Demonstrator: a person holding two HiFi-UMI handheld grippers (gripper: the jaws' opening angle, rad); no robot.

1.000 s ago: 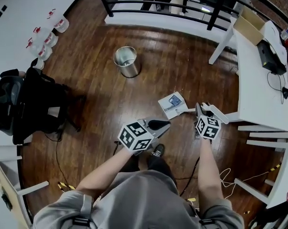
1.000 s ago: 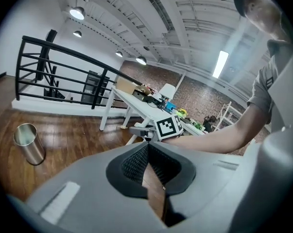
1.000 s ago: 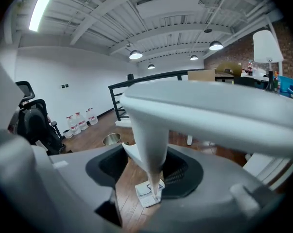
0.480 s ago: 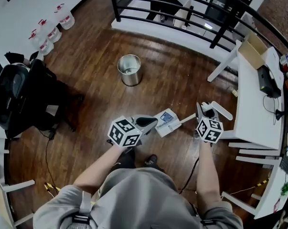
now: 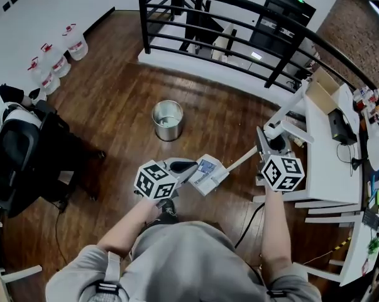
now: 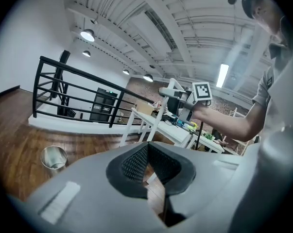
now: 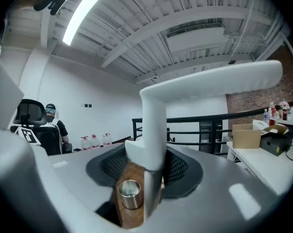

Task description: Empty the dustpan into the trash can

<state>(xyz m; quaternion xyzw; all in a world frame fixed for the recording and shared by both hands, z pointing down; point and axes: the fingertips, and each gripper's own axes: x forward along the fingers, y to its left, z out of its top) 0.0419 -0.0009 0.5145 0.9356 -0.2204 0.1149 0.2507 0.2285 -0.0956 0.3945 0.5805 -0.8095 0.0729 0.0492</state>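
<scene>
Reaching forward with both forearms over the wood floor (image 5: 114,99), seen from overhead. Clamping the right gripper (image 5: 263,145) (image 7: 146,166) on the white handle (image 5: 239,161) (image 7: 153,130) of the dustpan (image 5: 205,175), jaws partway apart, pads pinching the handle. Holding the pan end low between the two grippers, just beside the left gripper (image 5: 184,166) (image 6: 146,166), jaws closed tip to tip on nothing. Well short of the trash can (image 5: 167,120) (image 6: 54,158), upright on the floor ahead. Hidden under the marker cubes (image 5: 156,181): both hands. Impossible to tell from any view: what lies in the pan.
</scene>
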